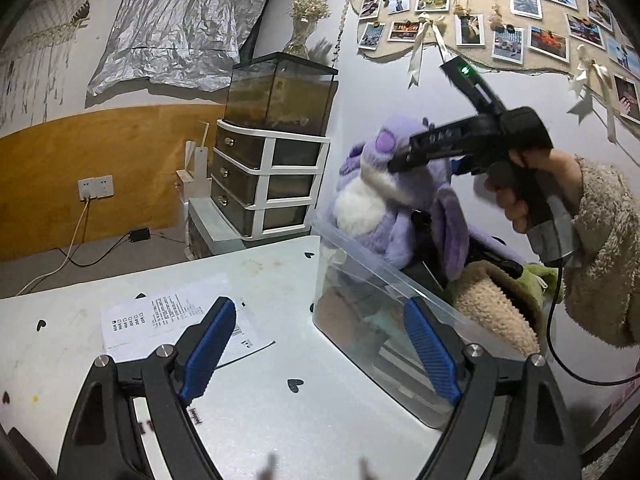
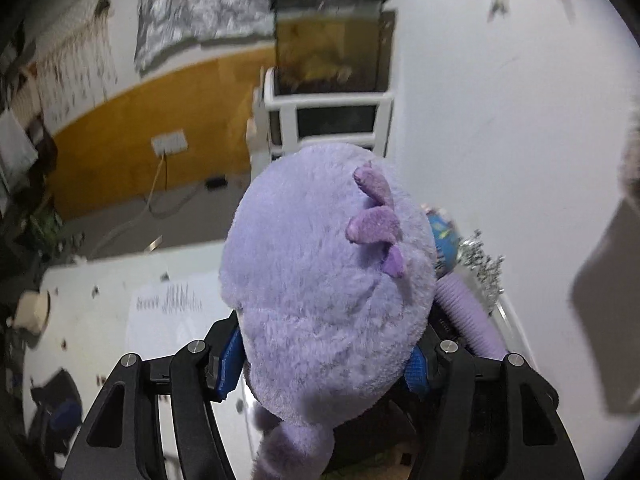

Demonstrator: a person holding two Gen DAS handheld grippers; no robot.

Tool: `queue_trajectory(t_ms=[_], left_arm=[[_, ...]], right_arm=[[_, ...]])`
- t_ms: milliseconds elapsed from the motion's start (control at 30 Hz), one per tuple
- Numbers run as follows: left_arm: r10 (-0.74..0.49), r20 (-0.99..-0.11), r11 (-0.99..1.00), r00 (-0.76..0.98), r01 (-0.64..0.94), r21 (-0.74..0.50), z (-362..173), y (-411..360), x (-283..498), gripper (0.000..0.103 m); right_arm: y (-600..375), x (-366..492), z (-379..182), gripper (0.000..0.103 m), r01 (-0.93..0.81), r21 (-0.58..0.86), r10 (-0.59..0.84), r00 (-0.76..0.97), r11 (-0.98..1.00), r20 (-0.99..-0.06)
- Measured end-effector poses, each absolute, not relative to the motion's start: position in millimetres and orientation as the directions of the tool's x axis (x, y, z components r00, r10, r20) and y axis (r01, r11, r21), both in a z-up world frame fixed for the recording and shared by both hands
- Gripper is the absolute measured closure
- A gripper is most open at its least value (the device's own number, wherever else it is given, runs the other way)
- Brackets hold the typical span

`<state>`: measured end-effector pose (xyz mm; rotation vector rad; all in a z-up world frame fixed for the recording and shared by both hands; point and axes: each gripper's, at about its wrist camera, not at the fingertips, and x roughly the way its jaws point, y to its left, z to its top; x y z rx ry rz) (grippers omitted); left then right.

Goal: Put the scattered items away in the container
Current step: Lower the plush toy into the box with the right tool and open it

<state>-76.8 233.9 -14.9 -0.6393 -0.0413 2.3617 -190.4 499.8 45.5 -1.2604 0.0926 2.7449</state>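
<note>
Right claw (image 2: 320, 364) pinching purple plush (image 2: 320, 280), over clear bin (image 1: 360, 276), not released. Bin already holds brown plush (image 1: 496, 304). Left claw (image 1: 320, 348) spread, empty, beside bin. Paper sheet (image 1: 168, 320) left on surface (image 1: 280, 400).

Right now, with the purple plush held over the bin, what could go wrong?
1. The clear bin already holds a tan plush and other things, so the purple plush may sit high and tumble out once released.
2. The right gripper squeezes soft fur only; it might slip early.
3. The left gripper is open, with one finger in front of the bin wall; pushing the plush down could shift the bin into it.
</note>
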Motion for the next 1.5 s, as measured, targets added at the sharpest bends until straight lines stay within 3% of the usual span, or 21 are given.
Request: queue_trajectory(t_ms=[367,400,467,633,900,1033,1100,1133,1167,1500], left_arm=[[0.627,-0.444,-0.766,-0.64,-0.611,-0.201,-19,232,-84,0.017],[0.626,-0.446,-0.766,-0.639,-0.61,-0.202,-20,232,-84,0.017],[0.624,-0.45,-0.768,-0.639,-0.607,-0.203,-20,231,-85,0.017],[0.613,-0.449,-0.778,-0.65,-0.597,-0.198,-18,226,-85,0.017],[0.593,-0.461,-0.795,-0.66,-0.571,-0.206,-20,220,-88,0.017],[0.59,-0.456,-0.798,-0.667,-0.569,-0.2,-16,221,-87,0.017],[0.582,-0.46,-0.803,-0.671,-0.565,-0.192,-14,222,-85,0.01],[0.578,-0.457,-0.806,-0.675,-0.561,-0.191,-13,222,-84,0.001],[0.575,-0.455,-0.809,-0.68,-0.557,-0.189,-12,222,-82,0.001],[0.559,-0.521,-0.805,-0.645,-0.571,-0.157,-7,227,-72,0.0]], right_arm=[[511,-203,24,0.036,-0.139,0.024,0.064,-0.594,-0.99,-0.802],[514,-202,22,0.034,-0.141,0.029,0.061,-0.591,-0.99,-0.804],[518,-200,19,0.015,-0.136,0.024,0.062,-0.594,-0.99,-0.802],[528,-192,-4,0.013,-0.157,0.066,0.032,-0.55,-0.985,-0.835],[534,-130,47,0.013,-0.22,0.134,0.056,-0.688,-0.966,-0.724],[535,-88,78,0.013,-0.211,0.216,0.046,-0.808,-0.953,-0.587],[534,-66,83,0.013,-0.214,0.274,0.047,-0.859,-0.938,-0.51],[533,-55,83,0.01,-0.225,0.299,0.059,-0.877,-0.927,-0.477],[531,-48,80,0.0,-0.241,0.313,0.074,-0.883,-0.919,-0.464],[505,-10,43,0.0,-0.374,0.261,0.2,-0.834,-0.89,-0.513]])
